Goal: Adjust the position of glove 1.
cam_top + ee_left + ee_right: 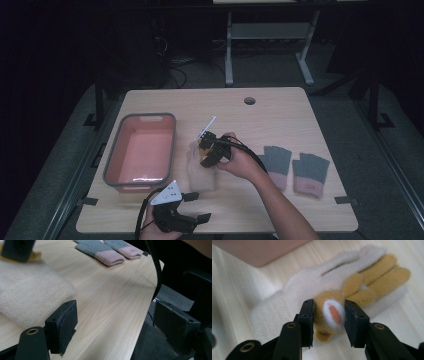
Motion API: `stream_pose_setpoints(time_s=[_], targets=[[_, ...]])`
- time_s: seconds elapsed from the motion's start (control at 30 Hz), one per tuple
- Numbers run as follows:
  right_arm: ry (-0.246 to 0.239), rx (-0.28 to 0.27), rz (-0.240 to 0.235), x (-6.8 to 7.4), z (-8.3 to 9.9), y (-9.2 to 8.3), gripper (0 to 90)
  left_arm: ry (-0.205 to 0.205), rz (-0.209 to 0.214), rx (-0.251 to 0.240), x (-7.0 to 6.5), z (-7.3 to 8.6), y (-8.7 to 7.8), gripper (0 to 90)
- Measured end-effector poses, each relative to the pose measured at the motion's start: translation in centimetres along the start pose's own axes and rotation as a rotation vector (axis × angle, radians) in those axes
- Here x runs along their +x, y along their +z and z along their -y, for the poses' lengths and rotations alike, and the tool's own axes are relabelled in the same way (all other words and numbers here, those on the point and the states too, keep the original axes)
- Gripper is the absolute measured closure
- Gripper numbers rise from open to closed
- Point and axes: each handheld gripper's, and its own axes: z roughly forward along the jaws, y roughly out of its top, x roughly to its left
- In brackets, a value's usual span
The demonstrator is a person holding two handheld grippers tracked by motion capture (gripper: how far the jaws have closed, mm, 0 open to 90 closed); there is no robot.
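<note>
Jaws, right: right gripper stands narrow, its black pads on either side of the mustard-yellow plush paw patch with a white and orange spot; whether they press it or sit just off it I cannot tell.
Jaws, left: left gripper stands wide with nothing between the pads, low at the near table edge.
Held thing: the patch is sewn on a cream fleece glove that lies flat on the table, fingers pointing away from the right gripper, mustard finger pads on its far half.
Glove's place: on the light wooden table, just right of the grey-rimmed pink plastic tub and near the left gripper.
Farther out: two grey knitted gloves with pink cuffs lie side by side, well apart to the right.
Step in hand: judged as taking hold of the cream glove at its palm.
Next move: likely calls for a firm pinch on the patch, then a lift clear of the table and a carry over the tub rim.
</note>
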Motion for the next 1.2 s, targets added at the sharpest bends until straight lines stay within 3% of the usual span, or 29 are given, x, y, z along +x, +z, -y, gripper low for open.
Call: stream_pose_setpoints(time_s=[0.13, 0.3, 0.43, 0.77, 0.87, 1.2], targets=[[0.024, 0.021, -0.017, -0.3, 0.5, 0.7, 57.2, 0.005, 0.002, 0.005, -0.1, 0.0, 0.1, 20.2], [0.029, -0.041, -0.019, -0.2, 0.0, -0.4, 49.0, 0.005, 0.004, 0.004, 0.0, 0.0, 0.2, 20.2], [0.004, -0.064, 0.016, 0.5, -1.4, -0.2, 39.6, 0.007, 0.005, 0.003, -0.1, 0.0, 0.1, 20.2], [-0.007, -0.008, 0.074, 1.1, -3.3, 2.8, 32.8, -0.007, 0.009, -0.006, 0.1, 0.0, -0.1, 20.2], [-0.014, 0.041, 0.102, 1.0, -3.2, 4.0, 33.5, -0.005, 0.009, -0.011, 0.1, -0.1, -0.1, 20.2], [-0.052, 0.065, 0.117, 0.8, -2.3, 3.9, 34.7, -0.01, 0.009, -0.012, 0.1, -0.1, -0.1, 20.3]])
